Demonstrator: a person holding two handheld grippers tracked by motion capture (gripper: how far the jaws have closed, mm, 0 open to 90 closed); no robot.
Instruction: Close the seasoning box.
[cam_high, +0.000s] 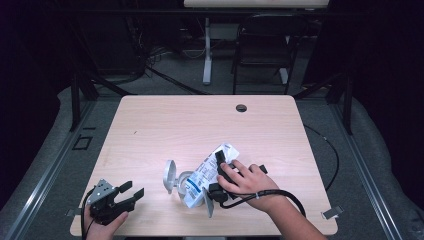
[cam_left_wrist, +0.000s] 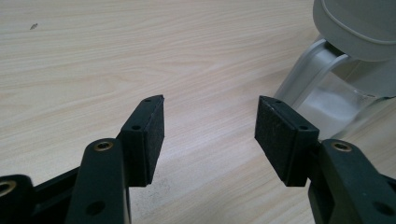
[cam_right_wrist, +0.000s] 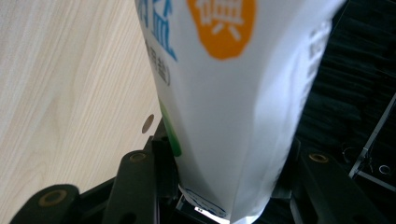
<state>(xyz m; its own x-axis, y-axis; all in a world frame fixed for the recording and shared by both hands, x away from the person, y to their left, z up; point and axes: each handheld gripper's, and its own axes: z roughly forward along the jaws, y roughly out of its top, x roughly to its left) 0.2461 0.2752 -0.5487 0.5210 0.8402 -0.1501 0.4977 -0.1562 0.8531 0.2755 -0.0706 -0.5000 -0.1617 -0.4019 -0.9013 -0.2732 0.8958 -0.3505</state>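
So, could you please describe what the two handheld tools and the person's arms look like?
Both are black. The left tool carries a grey three-cornered plate and two flat rectangular pads with small screw holes. A black cable loops from the right tool. The forearms are bare, with no sleeves visible.

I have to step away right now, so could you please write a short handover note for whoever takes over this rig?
Right gripper: jaws shut on the white pouch, tilted toward the clear container.
Left gripper: jaws open, holding nothing, resting near the table's front left edge.
Container: beside the pouch, its grey lid flipped open.
Done: lid open, pouch gripped and brought to the container.
Left: probably emptying the pouch into the container and closing the lid; whether anything has gone in cannot be told.
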